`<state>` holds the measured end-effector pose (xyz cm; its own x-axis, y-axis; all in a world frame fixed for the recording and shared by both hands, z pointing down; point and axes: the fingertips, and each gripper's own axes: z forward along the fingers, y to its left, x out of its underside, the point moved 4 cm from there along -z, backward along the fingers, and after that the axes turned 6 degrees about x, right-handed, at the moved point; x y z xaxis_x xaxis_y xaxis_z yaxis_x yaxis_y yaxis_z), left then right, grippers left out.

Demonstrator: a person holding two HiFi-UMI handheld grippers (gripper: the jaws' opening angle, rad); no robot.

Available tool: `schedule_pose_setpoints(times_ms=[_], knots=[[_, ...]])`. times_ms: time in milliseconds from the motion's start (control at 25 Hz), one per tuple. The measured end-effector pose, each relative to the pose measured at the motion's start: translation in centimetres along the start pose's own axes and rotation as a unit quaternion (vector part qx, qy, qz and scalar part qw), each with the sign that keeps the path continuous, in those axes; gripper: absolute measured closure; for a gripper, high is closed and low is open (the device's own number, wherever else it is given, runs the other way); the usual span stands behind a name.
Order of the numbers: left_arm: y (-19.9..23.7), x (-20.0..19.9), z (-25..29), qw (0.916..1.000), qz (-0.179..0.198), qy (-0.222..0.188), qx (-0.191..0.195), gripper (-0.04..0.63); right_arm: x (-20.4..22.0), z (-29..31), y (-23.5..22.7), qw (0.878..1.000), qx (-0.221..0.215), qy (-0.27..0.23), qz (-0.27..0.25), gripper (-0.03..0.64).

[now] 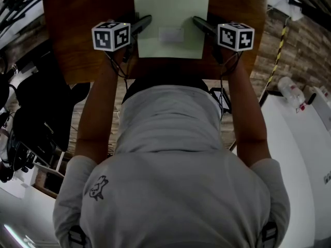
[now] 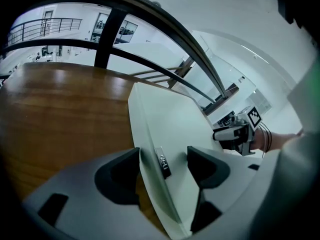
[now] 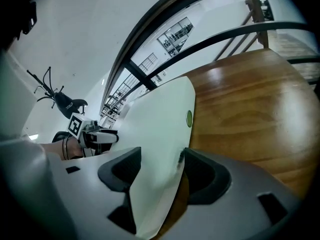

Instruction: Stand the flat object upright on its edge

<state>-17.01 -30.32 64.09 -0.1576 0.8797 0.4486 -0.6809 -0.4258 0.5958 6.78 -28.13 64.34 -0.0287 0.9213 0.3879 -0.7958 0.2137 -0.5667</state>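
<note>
We hold the left gripper [image 2: 162, 165] and right gripper [image 3: 161, 166] wide open astride the flat object's [image 1: 170, 12] near corners, probably to tip it upright.

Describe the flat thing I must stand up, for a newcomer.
Find the brown wooden table. Between the left tool and the right tool lies a pale green flat board. It alone is light against the wood, with a small rectangular tab by its near edge.

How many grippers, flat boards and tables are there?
Grippers (left gripper, right gripper): 2
Flat board: 1
Table: 1
Total: 4
</note>
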Motion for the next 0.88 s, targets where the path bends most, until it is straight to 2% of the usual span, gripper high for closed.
schedule_pose_setpoints(times_ms=[480,880], knots=[[-0.3,0.0,0.2,0.9998,0.016,0.010,-0.011,0.310,0.1,0.2,0.1,1.000,0.013,0.004,-0.002,0.374],[-2.9,-1.9,-1.2,0.9981,0.057,0.000,-0.022,0.321,-0.7,-2.1,1.2,0.999,0.026,-0.013,-0.018,0.374]])
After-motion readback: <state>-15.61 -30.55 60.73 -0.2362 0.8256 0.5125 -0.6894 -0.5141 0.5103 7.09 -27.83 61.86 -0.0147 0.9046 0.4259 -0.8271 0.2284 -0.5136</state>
